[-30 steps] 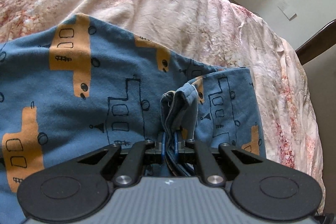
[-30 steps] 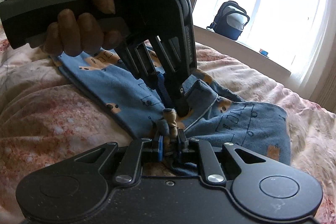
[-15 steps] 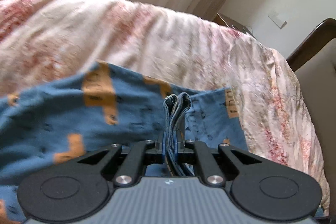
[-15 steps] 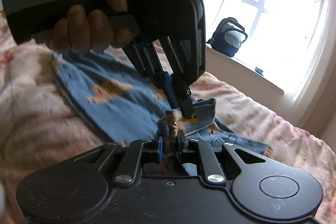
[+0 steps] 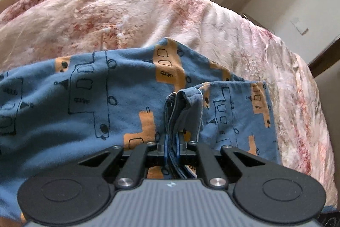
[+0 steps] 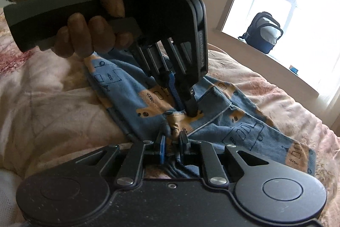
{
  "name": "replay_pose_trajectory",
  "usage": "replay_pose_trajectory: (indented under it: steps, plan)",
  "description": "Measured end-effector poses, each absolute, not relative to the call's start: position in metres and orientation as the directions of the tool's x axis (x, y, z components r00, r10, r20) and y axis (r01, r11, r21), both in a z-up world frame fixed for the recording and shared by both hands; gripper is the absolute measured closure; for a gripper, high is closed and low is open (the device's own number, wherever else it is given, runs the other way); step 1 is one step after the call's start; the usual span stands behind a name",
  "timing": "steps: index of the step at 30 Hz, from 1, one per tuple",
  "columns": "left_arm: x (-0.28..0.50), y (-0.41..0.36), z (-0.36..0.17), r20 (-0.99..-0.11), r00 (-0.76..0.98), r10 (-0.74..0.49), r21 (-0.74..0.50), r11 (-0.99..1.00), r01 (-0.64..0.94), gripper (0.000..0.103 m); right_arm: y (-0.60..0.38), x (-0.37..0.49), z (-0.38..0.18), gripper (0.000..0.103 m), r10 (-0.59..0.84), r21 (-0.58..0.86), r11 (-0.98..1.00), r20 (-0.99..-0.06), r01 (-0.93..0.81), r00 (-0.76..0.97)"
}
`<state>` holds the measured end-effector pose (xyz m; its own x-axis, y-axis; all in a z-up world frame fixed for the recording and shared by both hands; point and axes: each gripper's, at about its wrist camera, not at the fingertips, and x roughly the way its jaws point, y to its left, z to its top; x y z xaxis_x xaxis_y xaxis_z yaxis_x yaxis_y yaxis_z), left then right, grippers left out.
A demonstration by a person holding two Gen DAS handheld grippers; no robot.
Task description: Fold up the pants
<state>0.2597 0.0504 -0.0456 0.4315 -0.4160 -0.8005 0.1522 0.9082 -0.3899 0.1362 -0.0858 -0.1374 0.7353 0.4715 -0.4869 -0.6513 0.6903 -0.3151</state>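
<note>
Blue pants (image 5: 89, 103) with orange and black-outline prints lie spread on a pink floral bedspread (image 5: 106, 10). My left gripper (image 5: 172, 143) is shut on a bunched hem of the pants, which stands up between its fingers. My right gripper (image 6: 172, 145) is shut on another bunched edge of the pants (image 6: 244, 131). In the right wrist view the left gripper (image 6: 184, 107), held in a hand, points down and pinches the cloth just beyond my right fingertips.
The bedspread (image 6: 42, 103) surrounds the pants on all sides. A dark wooden bed frame (image 5: 325, 56) stands at the right. A window sill with a dark backpack (image 6: 265, 32) lies beyond the bed.
Both grippers have come back down towards the bed with the cloth still gripped. The pants lie flatter and more spread than half a second ago.
</note>
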Motion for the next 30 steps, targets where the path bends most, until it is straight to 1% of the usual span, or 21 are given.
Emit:
replay_pose_trajectory:
  steps: [2, 4, 5, 6, 7, 8, 9, 10, 11, 12, 13, 14, 15, 17, 19, 21, 23, 24, 25, 27, 30]
  plan:
    - [0.258, 0.045, -0.044, -0.805, 0.436, -0.403, -0.364, 0.915, 0.173, 0.093, -0.086, 0.137, -0.139, 0.089, 0.476, -0.308, 0.692, -0.486, -0.653, 0.733]
    - [0.255, 0.044, -0.04, -0.802, 0.448, -0.395, -0.352, 0.918, 0.18, 0.085, -0.088, 0.139, -0.141, 0.085, 0.482, -0.305, 0.689, -0.484, -0.658, 0.73]
    - [0.254, 0.044, -0.038, -0.8, 0.453, -0.393, -0.349, 0.919, 0.181, 0.074, -0.089, 0.139, -0.14, 0.083, 0.486, -0.301, 0.691, -0.48, -0.658, 0.73]
    - [0.251, 0.045, -0.035, -0.797, 0.46, -0.393, -0.347, 0.92, 0.183, 0.056, -0.093, 0.138, -0.139, 0.073, 0.492, -0.293, 0.692, -0.477, -0.66, 0.728]
    - [0.249, 0.046, -0.032, -0.79, 0.473, -0.39, -0.345, 0.921, 0.183, 0.047, -0.098, 0.138, -0.135, 0.059, 0.498, -0.282, 0.695, -0.474, -0.661, 0.726]
    - [0.247, 0.047, -0.029, -0.781, 0.494, -0.381, -0.337, 0.924, 0.181, 0.034, -0.102, 0.135, -0.13, 0.051, 0.499, -0.277, 0.702, -0.466, -0.656, 0.731]
    - [0.244, 0.047, -0.025, -0.77, 0.524, -0.364, -0.32, 0.931, 0.176, 0.027, -0.111, 0.133, -0.124, 0.04, 0.501, -0.274, 0.708, -0.456, -0.651, 0.736]
    - [0.243, 0.047, -0.022, -0.761, 0.55, -0.344, -0.3, 0.938, 0.172, 0.025, -0.121, 0.132, -0.118, 0.034, 0.5, -0.277, 0.71, -0.449, -0.647, 0.741]
    - [0.243, 0.045, -0.02, -0.756, 0.569, -0.323, -0.279, 0.946, 0.167, 0.019, -0.13, 0.131, -0.113, 0.031, 0.491, -0.29, 0.712, -0.444, -0.639, 0.749]
    - [0.244, 0.042, -0.019, -0.752, 0.591, -0.292, -0.249, 0.956, 0.156, 0.014, -0.14, 0.13, -0.107, 0.023, 0.474, -0.317, 0.716, -0.432, -0.622, 0.767]
    - [0.245, 0.04, -0.018, -0.748, 0.606, -0.269, -0.226, 0.963, 0.148, 0.014, -0.151, 0.13, -0.104, 0.014, 0.45, -0.354, 0.72, -0.416, -0.597, 0.79]
    - [0.246, 0.035, -0.019, -0.743, 0.624, -0.244, -0.2, 0.97, 0.141, 0.013, -0.161, 0.133, -0.102, 0.01, 0.415, -0.395, 0.727, -0.4, -0.562, 0.817]
    - [0.248, 0.031, -0.021, -0.739, 0.633, -0.229, -0.181, 0.973, 0.141, 0.01, -0.172, 0.139, -0.102, 0.002, 0.362, -0.447, 0.737, -0.373, -0.507, 0.855]
    - [0.249, 0.02, -0.023, -0.731, 0.654, -0.194, -0.144, 0.981, 0.129, 0.004, -0.185, 0.157, -0.104, 0.001, 0.258, -0.5, 0.769, -0.328, -0.399, 0.909]
    - [0.247, 0.007, -0.027, -0.712, 0.682, -0.169, -0.121, 0.986, 0.118, 0.004, -0.195, 0.184, -0.1, 0.001, 0.2, -0.457, 0.828, -0.3, -0.324, 0.933]
    - [0.247, -0.007, -0.03, -0.706, 0.695, -0.135, -0.062, 0.99, 0.13, 0.001, -0.193, 0.206, -0.1, 0.001, 0.201, -0.422, 0.852, -0.284, -0.31, 0.938]
    - [0.25, -0.015, -0.039, -0.729, 0.683, -0.05, 0.018, 0.996, 0.093, 0.001, -0.185, 0.223, -0.105, 0.001, 0.224, -0.435, 0.839, -0.272, -0.327, 0.936]
    - [0.253, -0.016, -0.045, -0.747, 0.665, -0.009, 0.048, 0.997, 0.068, 0.0, -0.181, 0.232, -0.111, 0.001, 0.228, -0.449, 0.827, -0.28, -0.337, 0.933]
    - [0.256, -0.014, -0.051, -0.759, 0.651, 0.008, 0.054, 0.997, 0.051, 0.0, -0.179, 0.24, -0.117, 0.001, 0.213, -0.467, 0.819, -0.292, -0.333, 0.932]
    - [0.255, -0.003, -0.056, -0.753, 0.657, -0.034, -0.002, 0.999, 0.05, 0.0, -0.182, 0.255, -0.129, 0.001, 0.148, -0.501, 0.814, -0.31, -0.294, 0.939]
    - [0.255, 0.002, -0.055, -0.758, 0.65, -0.049, -0.015, 0.998, 0.058, 0.0, -0.217, 0.263, -0.134, 0.001, 0.062, -0.489, 0.851, -0.266, -0.19, 0.962]
